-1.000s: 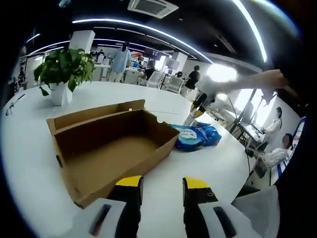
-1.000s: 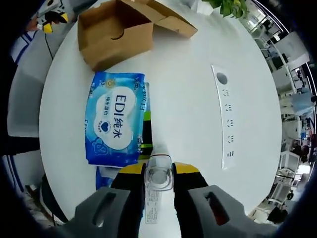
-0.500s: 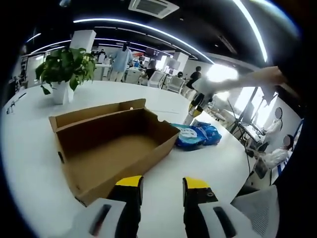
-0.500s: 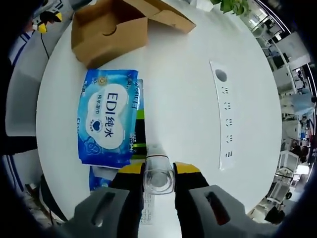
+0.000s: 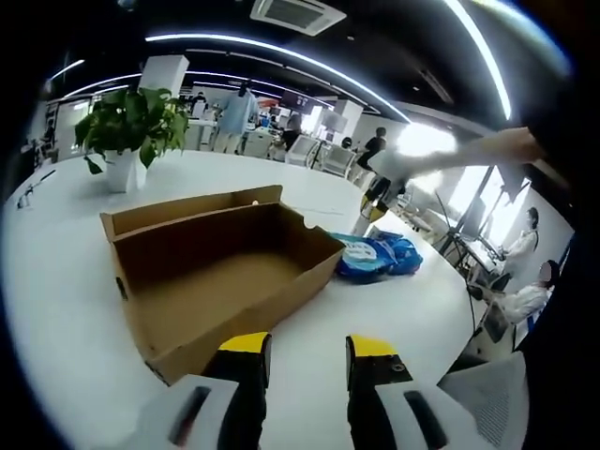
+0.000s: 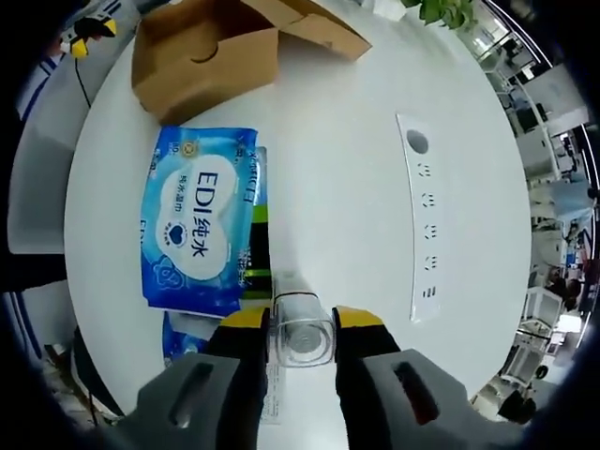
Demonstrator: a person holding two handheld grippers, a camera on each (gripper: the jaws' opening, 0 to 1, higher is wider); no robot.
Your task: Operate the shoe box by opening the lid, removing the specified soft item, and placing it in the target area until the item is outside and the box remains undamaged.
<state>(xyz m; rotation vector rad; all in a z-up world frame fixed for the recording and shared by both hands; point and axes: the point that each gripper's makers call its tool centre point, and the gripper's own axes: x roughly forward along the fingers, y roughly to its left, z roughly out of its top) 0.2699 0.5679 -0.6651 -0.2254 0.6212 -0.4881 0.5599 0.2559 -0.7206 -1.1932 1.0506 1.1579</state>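
Observation:
The brown cardboard shoe box [image 5: 216, 272] stands open and empty on the white table, its lid folded back behind it. To its right lies the blue soft wipes pack [image 5: 373, 255]. My left gripper [image 5: 309, 349] is open near the box's front corner, with nothing between its jaws. In the right gripper view the wipes pack [image 6: 192, 220] lies flat below the box [image 6: 202, 52]. My right gripper [image 6: 302, 323] is shut on the pack's clear plastic wrapper end [image 6: 302, 337]. A person's arm holds the right gripper [image 5: 380, 192] above the pack.
A potted plant [image 5: 131, 127] stands at the table's far left. A white socket strip [image 6: 424, 220] is set into the table right of the pack. The table edge [image 6: 84, 281] runs close by the pack. People and desks fill the background.
The right gripper view has drifted a little, so the pack sits further left in it. The left gripper view has shifted slightly towards the box. Box and pack stay put.

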